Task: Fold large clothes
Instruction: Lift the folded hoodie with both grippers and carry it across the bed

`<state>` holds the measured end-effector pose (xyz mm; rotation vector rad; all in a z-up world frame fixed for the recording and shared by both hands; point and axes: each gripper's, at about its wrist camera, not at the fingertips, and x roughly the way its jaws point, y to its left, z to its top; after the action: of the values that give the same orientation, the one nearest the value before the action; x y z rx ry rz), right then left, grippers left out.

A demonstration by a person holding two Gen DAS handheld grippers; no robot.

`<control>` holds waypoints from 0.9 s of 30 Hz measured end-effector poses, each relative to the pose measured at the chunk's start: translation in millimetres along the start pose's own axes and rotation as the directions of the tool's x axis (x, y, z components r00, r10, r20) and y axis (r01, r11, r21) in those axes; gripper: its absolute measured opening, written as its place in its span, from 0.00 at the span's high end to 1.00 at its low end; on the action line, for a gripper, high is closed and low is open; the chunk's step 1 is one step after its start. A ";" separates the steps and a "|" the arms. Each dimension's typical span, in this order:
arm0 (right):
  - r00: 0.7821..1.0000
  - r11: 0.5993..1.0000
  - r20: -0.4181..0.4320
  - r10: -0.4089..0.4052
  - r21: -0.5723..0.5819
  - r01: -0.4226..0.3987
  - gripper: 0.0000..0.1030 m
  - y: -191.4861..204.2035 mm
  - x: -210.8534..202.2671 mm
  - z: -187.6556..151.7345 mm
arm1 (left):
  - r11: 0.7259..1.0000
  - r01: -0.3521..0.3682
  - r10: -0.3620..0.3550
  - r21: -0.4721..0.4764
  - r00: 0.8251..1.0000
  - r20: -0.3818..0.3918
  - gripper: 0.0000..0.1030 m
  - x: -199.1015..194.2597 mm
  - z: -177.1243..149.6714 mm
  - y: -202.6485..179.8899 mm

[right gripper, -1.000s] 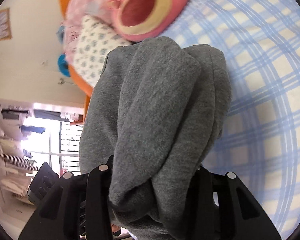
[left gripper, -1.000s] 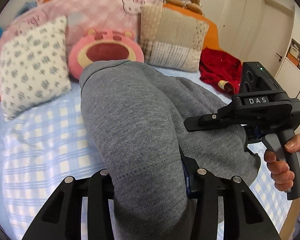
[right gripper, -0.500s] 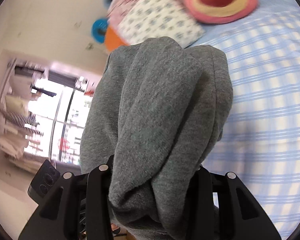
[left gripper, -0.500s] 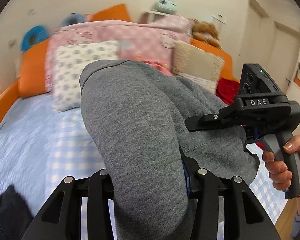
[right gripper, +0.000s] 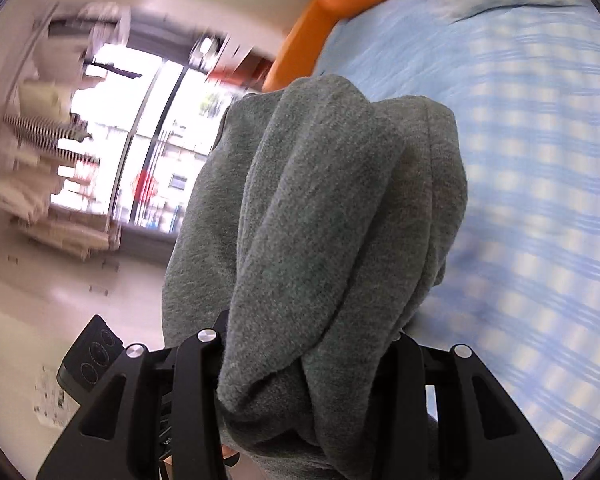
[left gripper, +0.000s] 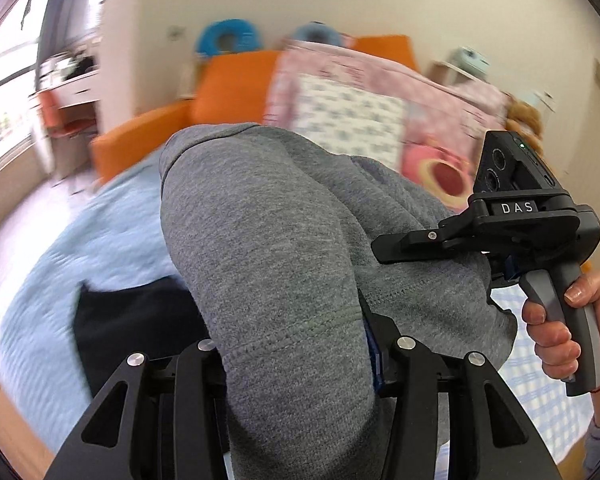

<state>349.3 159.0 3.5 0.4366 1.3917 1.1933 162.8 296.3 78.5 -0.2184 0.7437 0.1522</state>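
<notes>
A thick grey sweatshirt [left gripper: 268, 240] is bunched in folds and held in the air over the bed. My left gripper [left gripper: 300, 360] is shut on its hemmed edge; the cloth hides the fingertips. My right gripper [right gripper: 304, 356] is shut on another bunch of the same grey sweatshirt [right gripper: 320, 220]. In the left wrist view the right gripper's body [left gripper: 512, 236] stands just right of the cloth, held by a hand [left gripper: 556, 328].
The bed has a blue checked sheet [right gripper: 540, 200] and a light blue quilt [left gripper: 60, 280]. A black garment [left gripper: 132, 328] lies on the quilt. Pillows [left gripper: 352, 120], a pink plush [left gripper: 440, 172] and an orange headboard [left gripper: 236, 84] stand behind. A window [right gripper: 140, 140] and floor are left.
Both grippers have swung to the left with the sweatshirt still gripped. The view now takes in the bed's left side, the black garment, the floor and window.
</notes>
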 end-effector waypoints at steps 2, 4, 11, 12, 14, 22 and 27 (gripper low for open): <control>0.999 1.000 -0.037 0.002 -0.023 -0.003 0.62 16.3 28.5 6.0 | 0.998 -0.039 0.040 -0.044 0.999 0.015 0.52 -12.2 -8.4 38.8; 0.997 0.999 -0.081 0.000 -0.048 -0.004 0.62 34.4 61.0 10.5 | 0.995 -0.056 0.058 -0.088 0.998 0.021 0.52 -21.6 -15.6 72.2; 0.987 0.996 -0.161 0.002 -0.086 -0.017 0.62 50.5 114.4 10.9 | 0.981 -0.100 0.103 -0.165 0.995 0.012 0.52 -30.2 -29.6 139.3; 0.985 0.995 -0.170 0.001 -0.093 -0.017 0.62 50.3 120.6 9.9 | 0.980 -0.107 0.110 -0.170 0.994 0.009 0.52 -29.4 -32.2 146.0; 0.983 0.995 -0.184 0.001 -0.099 -0.020 0.62 48.6 131.8 6.9 | 0.978 -0.112 0.115 -0.174 0.993 0.005 0.51 -28.2 -37.9 150.2; 0.971 0.989 -0.226 -0.071 -0.146 0.038 0.61 22.1 184.2 0.7 | 0.964 -0.100 0.102 -0.248 0.995 -0.006 0.51 13.0 -85.3 179.1; 0.962 0.986 -0.249 -0.112 -0.148 0.076 0.61 -13.7 221.8 -3.1 | 0.953 -0.091 0.088 -0.288 0.996 -0.024 0.50 53.1 -119.0 202.4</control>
<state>298.8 335.5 -121.8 0.1194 1.5208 1.2909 80.4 465.4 -71.7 -0.4647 0.7411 0.3472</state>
